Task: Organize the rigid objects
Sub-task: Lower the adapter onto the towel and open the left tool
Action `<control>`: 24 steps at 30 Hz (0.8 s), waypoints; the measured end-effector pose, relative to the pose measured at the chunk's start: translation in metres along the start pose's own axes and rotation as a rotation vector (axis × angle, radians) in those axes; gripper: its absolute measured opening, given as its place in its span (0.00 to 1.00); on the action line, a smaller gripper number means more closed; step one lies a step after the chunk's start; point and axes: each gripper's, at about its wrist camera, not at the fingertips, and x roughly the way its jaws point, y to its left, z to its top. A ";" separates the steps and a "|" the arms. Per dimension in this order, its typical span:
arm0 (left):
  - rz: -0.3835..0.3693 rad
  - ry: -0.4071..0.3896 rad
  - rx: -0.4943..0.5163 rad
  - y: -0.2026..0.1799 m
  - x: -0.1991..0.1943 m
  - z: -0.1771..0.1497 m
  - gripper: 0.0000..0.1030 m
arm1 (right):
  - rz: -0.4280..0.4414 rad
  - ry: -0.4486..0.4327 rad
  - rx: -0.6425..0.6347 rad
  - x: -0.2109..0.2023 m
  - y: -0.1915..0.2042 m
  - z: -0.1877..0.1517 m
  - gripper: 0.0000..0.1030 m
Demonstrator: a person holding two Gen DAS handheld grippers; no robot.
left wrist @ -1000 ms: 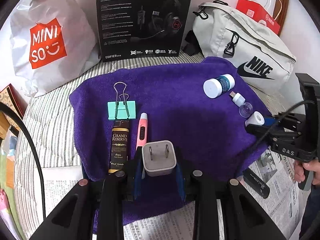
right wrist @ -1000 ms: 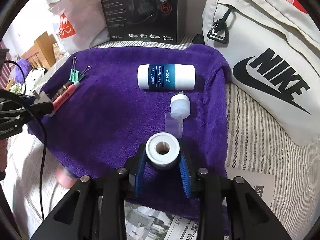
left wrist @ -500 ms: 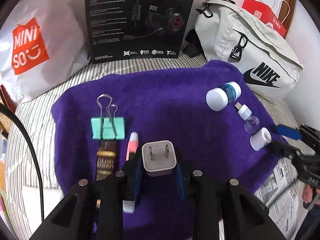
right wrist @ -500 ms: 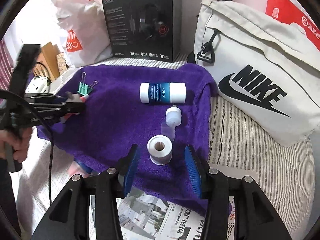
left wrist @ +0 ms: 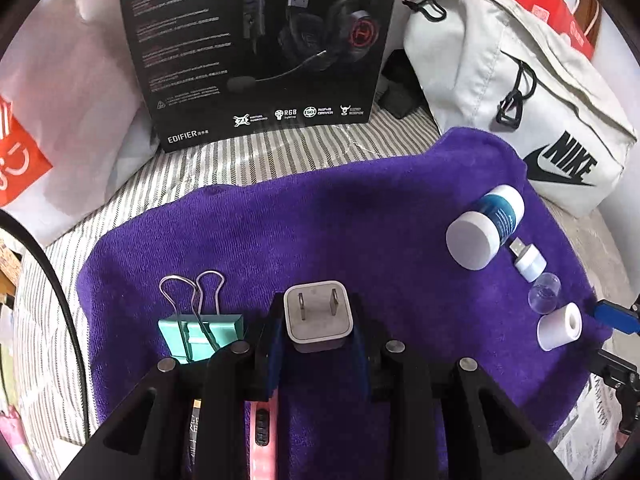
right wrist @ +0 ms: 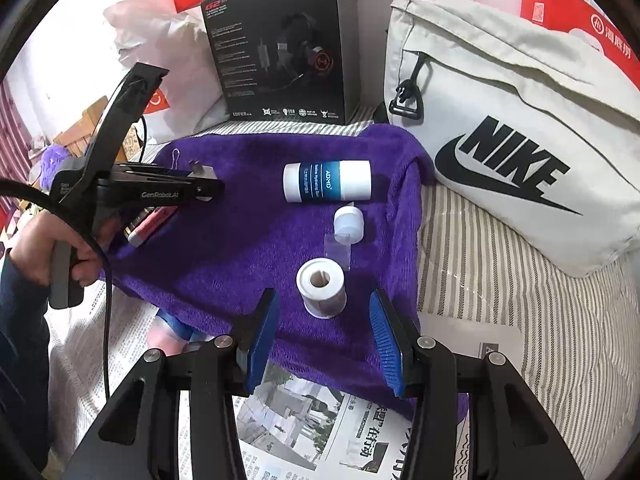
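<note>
My left gripper (left wrist: pixel 319 334) is shut on a white plug charger (left wrist: pixel 316 312), prongs up, just above the purple towel (left wrist: pixel 360 220). It sits right of a teal binder clip (left wrist: pixel 200 330); a pink pen (left wrist: pixel 262 436) and a brown bottle (left wrist: pixel 195 428) lie under its fingers. My right gripper (right wrist: pixel 322 330) stands open near the towel's front edge. A white tape roll (right wrist: pixel 320 282) lies free just ahead of its blue pads. Beyond the roll lie a clear cap (right wrist: pixel 340 248), a white USB adapter (right wrist: pixel 349 220) and a blue-and-white bottle (right wrist: pixel 326 182).
A black headset box (left wrist: pixel 260 48) stands behind the towel, a white shopping bag (left wrist: pixel 60 120) to its left and a pale Nike bag (right wrist: pixel 520 140) to its right. Newspaper (right wrist: pixel 320 420) covers the front. Striped bedding (right wrist: pixel 500 280) lies around the towel.
My left gripper carried the charger forward past the pen and bottle, up beside the binder clip. My right gripper opened, let go of the tape roll and drew back a little.
</note>
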 end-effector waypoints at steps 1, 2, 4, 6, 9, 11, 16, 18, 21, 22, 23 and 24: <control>0.006 0.002 0.009 -0.001 0.000 0.000 0.27 | 0.001 0.001 -0.001 0.000 0.001 -0.001 0.45; 0.012 0.003 0.015 -0.002 0.000 0.000 0.27 | 0.002 -0.002 -0.001 0.000 0.001 -0.001 0.45; 0.025 0.005 0.025 -0.003 0.001 -0.001 0.27 | 0.006 -0.001 0.003 -0.001 0.001 -0.002 0.45; 0.034 0.013 0.033 -0.004 0.002 0.000 0.27 | 0.005 -0.001 0.010 -0.003 0.000 -0.003 0.45; 0.040 0.023 0.027 -0.003 0.002 0.001 0.29 | 0.000 -0.004 0.014 -0.009 -0.001 -0.006 0.45; 0.043 0.022 0.020 -0.002 0.002 0.000 0.31 | -0.003 -0.008 0.013 -0.016 -0.001 -0.009 0.45; 0.074 0.035 0.016 -0.004 -0.001 -0.006 0.44 | -0.006 -0.014 0.002 -0.035 0.004 -0.019 0.45; 0.068 0.042 0.017 -0.005 -0.005 -0.011 0.44 | -0.001 -0.010 -0.012 -0.041 0.012 -0.026 0.45; 0.068 0.032 0.026 -0.010 -0.015 -0.017 0.44 | 0.020 0.010 -0.033 -0.042 0.025 -0.035 0.45; 0.069 0.027 0.032 -0.012 -0.020 -0.020 0.44 | 0.025 0.017 -0.038 -0.042 0.030 -0.038 0.45; 0.071 0.023 0.035 -0.013 -0.023 -0.021 0.44 | 0.043 0.026 -0.053 -0.040 0.038 -0.042 0.45; 0.071 0.016 0.041 -0.015 -0.029 -0.023 0.44 | 0.055 0.028 -0.061 -0.039 0.043 -0.044 0.45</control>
